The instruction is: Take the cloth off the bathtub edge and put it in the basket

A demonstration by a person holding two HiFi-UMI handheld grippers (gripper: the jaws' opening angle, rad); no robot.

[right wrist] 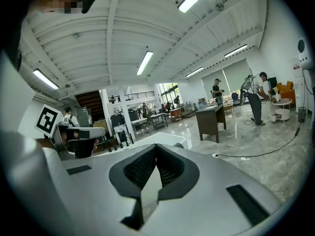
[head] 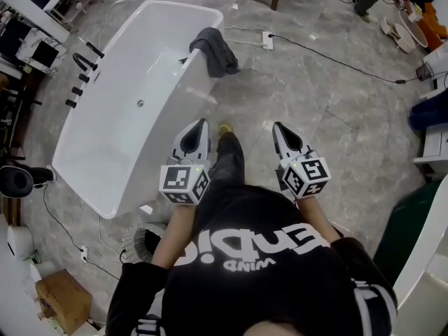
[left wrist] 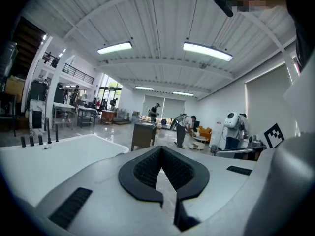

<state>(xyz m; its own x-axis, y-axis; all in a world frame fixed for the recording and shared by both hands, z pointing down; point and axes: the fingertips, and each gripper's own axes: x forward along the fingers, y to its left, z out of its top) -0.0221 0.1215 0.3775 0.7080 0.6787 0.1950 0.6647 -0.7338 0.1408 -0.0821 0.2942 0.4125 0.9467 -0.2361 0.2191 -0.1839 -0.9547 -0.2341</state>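
- A white oval freestanding bathtub (head: 126,142) stands at the left on the glossy grey marble floor (head: 336,117). Black taps (head: 82,72) line its left rim.
- A pale round slatted container (head: 140,240) sits on the floor by the tub's near end, partly hidden behind the person's left arm.
- The grey-and-white left gripper (head: 203,124), with its marker cube, is held just beside the tub's right wall and points up the picture. Its jaws are clenched tip to tip with nothing between them.
- The crumpled dark grey cloth (head: 215,51) hangs over the tub's rim at the far right end, well apart from both grippers.
- A white power strip (head: 267,40) with a black cable lies on the floor right of the cloth.
- The matching right gripper (head: 278,126) is held parallel to the left one. Its jaws are likewise pressed together and empty.
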